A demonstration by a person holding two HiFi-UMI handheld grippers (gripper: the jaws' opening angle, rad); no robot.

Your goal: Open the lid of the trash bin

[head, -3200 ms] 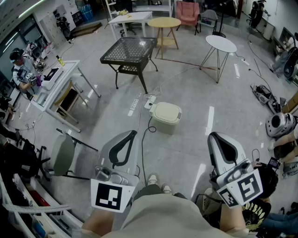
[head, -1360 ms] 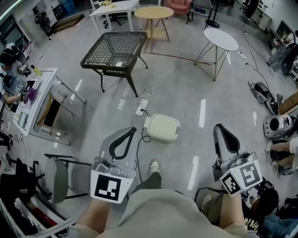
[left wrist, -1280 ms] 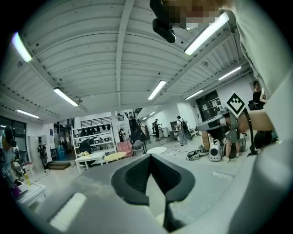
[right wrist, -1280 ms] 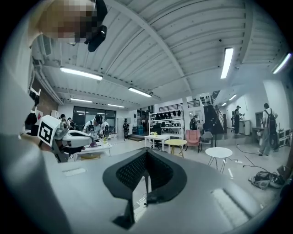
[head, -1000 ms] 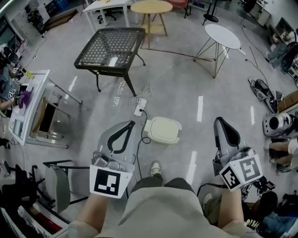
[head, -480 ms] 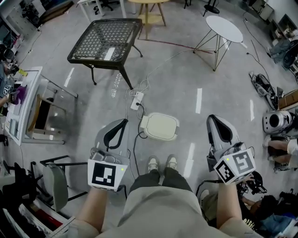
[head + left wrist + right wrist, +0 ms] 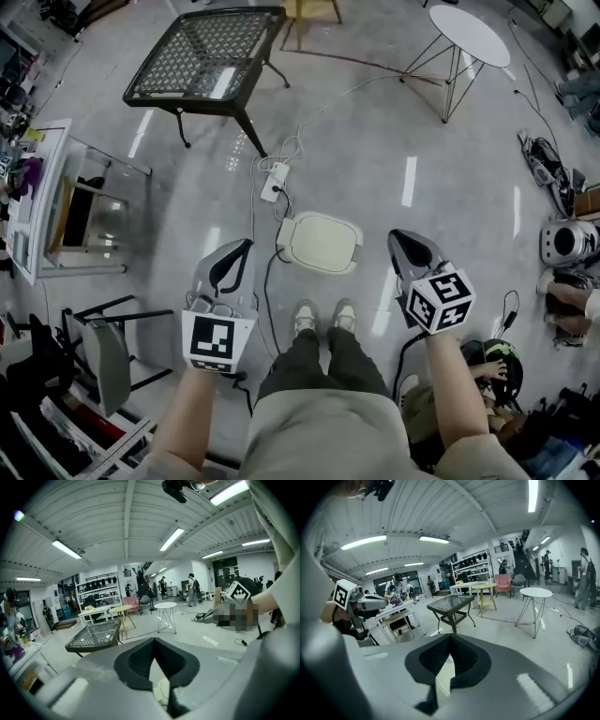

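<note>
A cream trash bin (image 7: 321,242) with rounded corners stands on the grey floor just ahead of my shoes, and its lid is down. My left gripper (image 7: 246,244) hangs to the bin's left, shut and holding nothing. My right gripper (image 7: 394,234) hangs close to the bin's right side, also shut and holding nothing. In the left gripper view the shut left gripper (image 7: 152,640) shows a pale strip of the bin (image 7: 161,691) through the slit below its tips. The right gripper (image 7: 450,634) likewise shows a strip of the bin (image 7: 442,673).
A white power strip (image 7: 273,183) with cables lies just beyond the bin. Farther off stand a black mesh table (image 7: 202,47) and a round white table (image 7: 466,33). A white desk (image 7: 37,197) and a chair (image 7: 98,352) are at the left, gear and a seated person at the right.
I have walked up to the bin, which now sits right in front of my feet. The right gripper has swung left, close to the bin's side. Both grippers stay shut.
</note>
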